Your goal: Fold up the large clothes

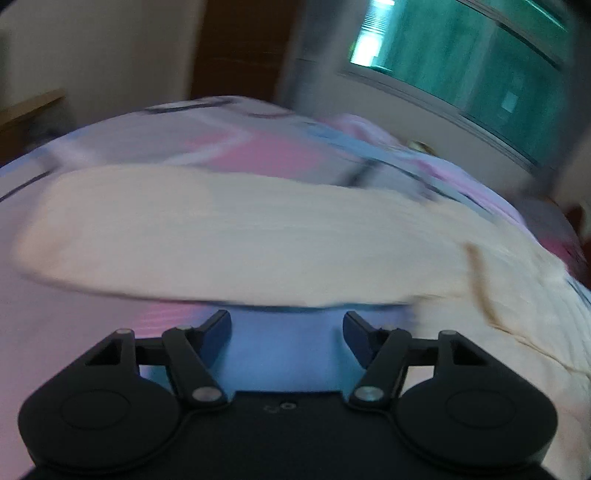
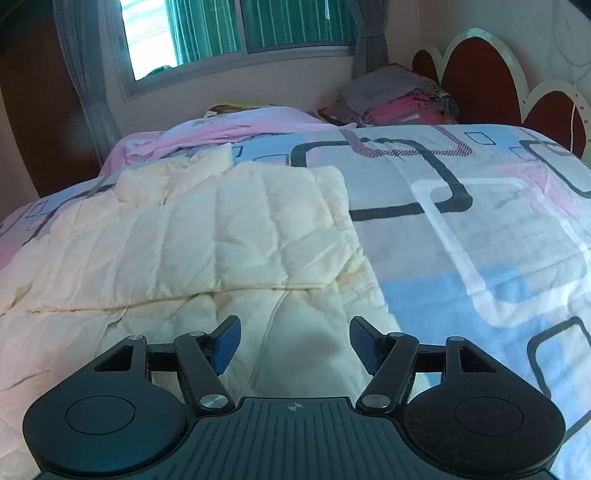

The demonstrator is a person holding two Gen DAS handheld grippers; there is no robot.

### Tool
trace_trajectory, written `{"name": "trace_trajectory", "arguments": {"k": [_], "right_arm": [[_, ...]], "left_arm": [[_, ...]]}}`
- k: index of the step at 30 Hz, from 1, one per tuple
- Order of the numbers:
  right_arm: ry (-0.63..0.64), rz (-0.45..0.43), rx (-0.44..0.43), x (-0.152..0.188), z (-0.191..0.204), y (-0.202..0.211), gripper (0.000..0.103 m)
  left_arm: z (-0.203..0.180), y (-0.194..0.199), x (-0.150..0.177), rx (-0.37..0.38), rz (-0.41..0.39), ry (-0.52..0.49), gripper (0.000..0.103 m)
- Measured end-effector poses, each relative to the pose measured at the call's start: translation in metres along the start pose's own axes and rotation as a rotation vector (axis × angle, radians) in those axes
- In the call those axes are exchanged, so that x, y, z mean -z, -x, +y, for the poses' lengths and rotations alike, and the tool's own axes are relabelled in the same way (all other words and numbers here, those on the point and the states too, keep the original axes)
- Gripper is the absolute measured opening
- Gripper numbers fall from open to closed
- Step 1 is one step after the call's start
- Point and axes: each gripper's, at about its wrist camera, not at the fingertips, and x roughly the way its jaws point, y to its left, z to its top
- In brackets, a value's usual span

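A large cream quilted garment [image 2: 192, 251] lies spread on the bed, with a fold seam running across it. In the left wrist view it shows blurred [image 1: 236, 236], stretching across the frame. My left gripper [image 1: 287, 332] is open and empty, just short of the garment's near edge, over the bedsheet. My right gripper [image 2: 295, 341] is open and empty, hovering over the garment's near right part.
The bed has a pastel patterned sheet [image 2: 480, 229]. A pink cloth [image 2: 229, 129] lies crumpled at the far side. A stack of folded clothes [image 2: 399, 99] sits by the headboard [image 2: 476, 77]. A window [image 2: 240, 29] with curtains is behind.
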Motion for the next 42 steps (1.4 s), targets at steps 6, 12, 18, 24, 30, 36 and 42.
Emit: {"name": "trace_trajectory", "arguments": {"k": [6, 12, 18, 24, 30, 36, 42], "right_arm": [[-0.062, -0.004, 0.014, -0.01, 0.017, -0.006, 0.066], [-0.04, -0.023, 0.031, -0.016, 0.038, -0.003, 0.066], [-0.042, -0.021, 0.06, -0.016, 0.042, 0.0, 0.066], [-0.035, -0.047, 0.06, -0.022, 0.039, 0.005, 0.066], [-0.081, -0.07, 0.03, -0.031, 0.03, 0.0, 0.066], [-0.116, -0.091, -0.01, -0.038, 0.014, 0.002, 0.066], [-0.19, -0.114, -0.036, -0.042, -0.021, 0.007, 0.066]], "left_arm": [[0.079, 0.004, -0.011, -0.033, -0.037, 0.227, 0.061], [0.128, -0.015, -0.027, 0.052, -0.078, 0.46, 0.049], [0.118, -0.024, -0.052, 0.089, -0.115, 0.386, 0.012], [0.057, -0.011, -0.068, 0.173, -0.183, 0.192, 0.008], [-0.053, 0.006, -0.066, 0.348, -0.175, -0.018, 0.008], [-0.173, -0.004, -0.041, 0.509, -0.07, -0.2, 0.008], [-0.286, -0.02, 0.0, 0.633, 0.028, -0.356, 0.008]]}}
